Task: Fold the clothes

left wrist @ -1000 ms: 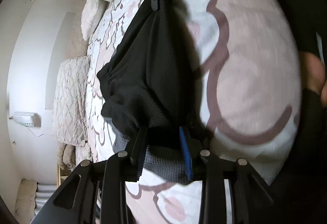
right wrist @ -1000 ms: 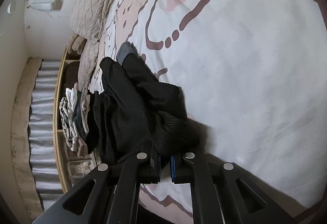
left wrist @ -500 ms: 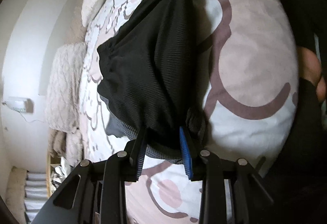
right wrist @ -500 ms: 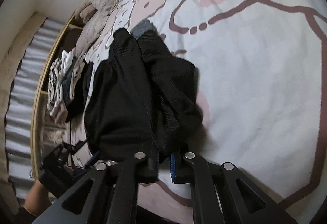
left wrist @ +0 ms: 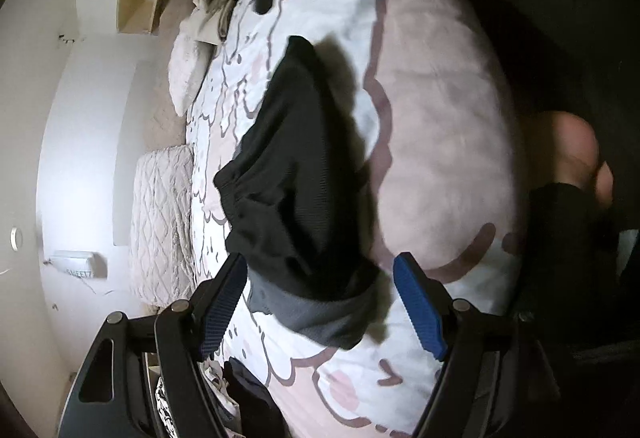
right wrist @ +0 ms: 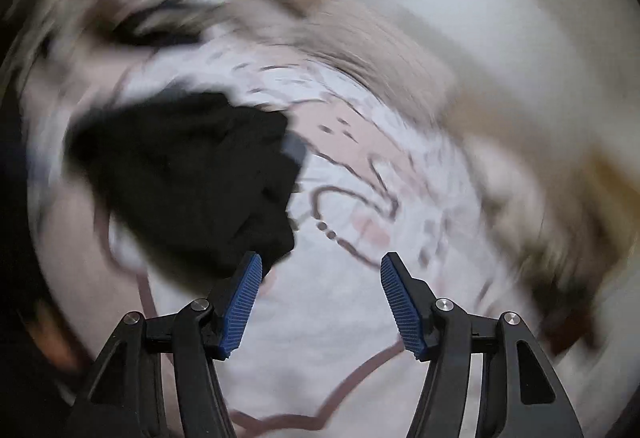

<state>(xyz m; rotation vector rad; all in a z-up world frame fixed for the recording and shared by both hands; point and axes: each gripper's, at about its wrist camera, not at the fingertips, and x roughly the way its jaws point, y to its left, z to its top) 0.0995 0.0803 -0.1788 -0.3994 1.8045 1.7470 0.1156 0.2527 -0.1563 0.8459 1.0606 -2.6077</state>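
Both tools' jaws have just been opening: the left tool (left wrist: 320, 294) is straddling the black garment (left wrist: 296, 178) lying on the bed (left wrist: 440, 118) without gripping it, and the right tool (right wrist: 320, 298) is gaping empty just beside it.

Bedspread (left wrist: 440, 118) lies bare right of the black garment (left wrist: 296, 174) — pillows (left wrist: 160, 222) crowd its left

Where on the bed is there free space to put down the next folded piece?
Free: the pink and white bedspread right of the black garment, up to the bed's dark edge. Crowded: the left side, with quilted pillows and clothes pile.
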